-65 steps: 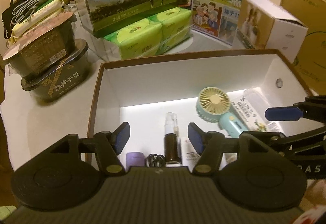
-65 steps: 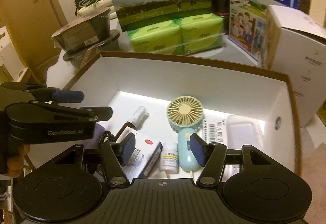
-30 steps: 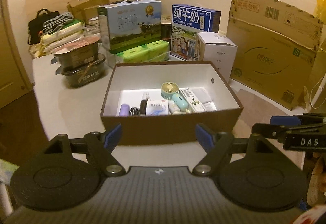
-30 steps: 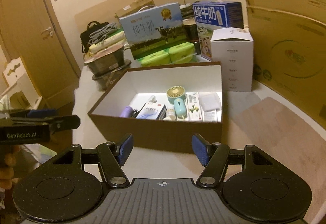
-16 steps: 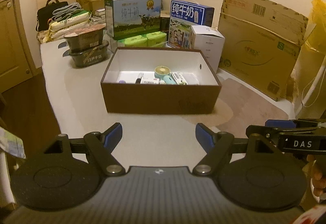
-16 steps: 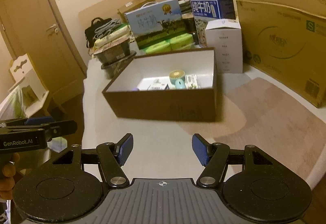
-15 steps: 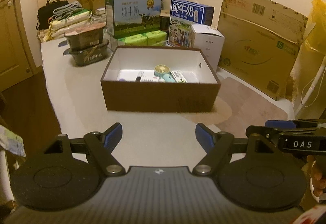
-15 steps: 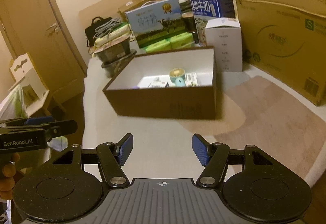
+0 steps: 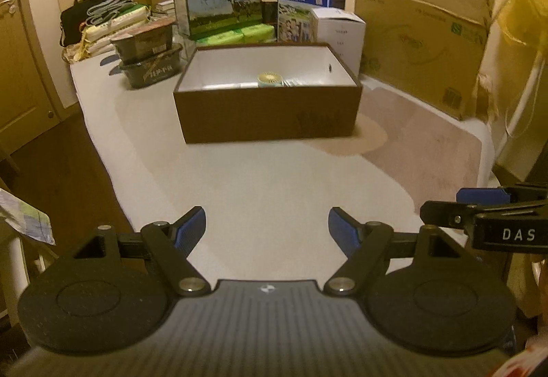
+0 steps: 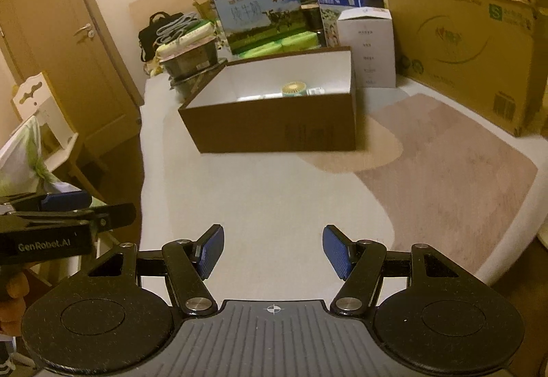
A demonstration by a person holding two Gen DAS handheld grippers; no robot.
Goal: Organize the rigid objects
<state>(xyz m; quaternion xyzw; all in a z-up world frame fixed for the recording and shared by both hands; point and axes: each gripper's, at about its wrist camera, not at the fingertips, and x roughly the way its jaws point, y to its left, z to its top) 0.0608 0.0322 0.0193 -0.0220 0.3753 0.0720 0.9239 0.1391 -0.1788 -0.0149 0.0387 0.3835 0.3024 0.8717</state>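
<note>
A brown box (image 9: 267, 116) with a white inside stands on the white table (image 9: 274, 185), far ahead of both grippers. Over its near wall only the top of a small green fan (image 9: 269, 79) shows among other small items. The same box (image 10: 274, 123) and fan (image 10: 293, 89) appear in the right wrist view. My left gripper (image 9: 267, 233) hangs open over bare table with nothing between its blue pads. My right gripper (image 10: 273, 252) is also open and holds nothing. Each gripper shows at the edge of the other's view.
Milk cartons (image 9: 222, 7), green tissue packs (image 9: 239, 34), a white box (image 9: 337, 31) and dark food tubs (image 9: 149, 61) crowd the table's far end. A large flat cardboard box (image 9: 421, 44) leans at the right. A beige mat (image 9: 421, 150) lies at the right. A door (image 10: 58, 51) stands at left.
Both grippers have drawn back from the box, which now looks smaller and farther away. More bare table shows in front of the fingers. Both stay open.
</note>
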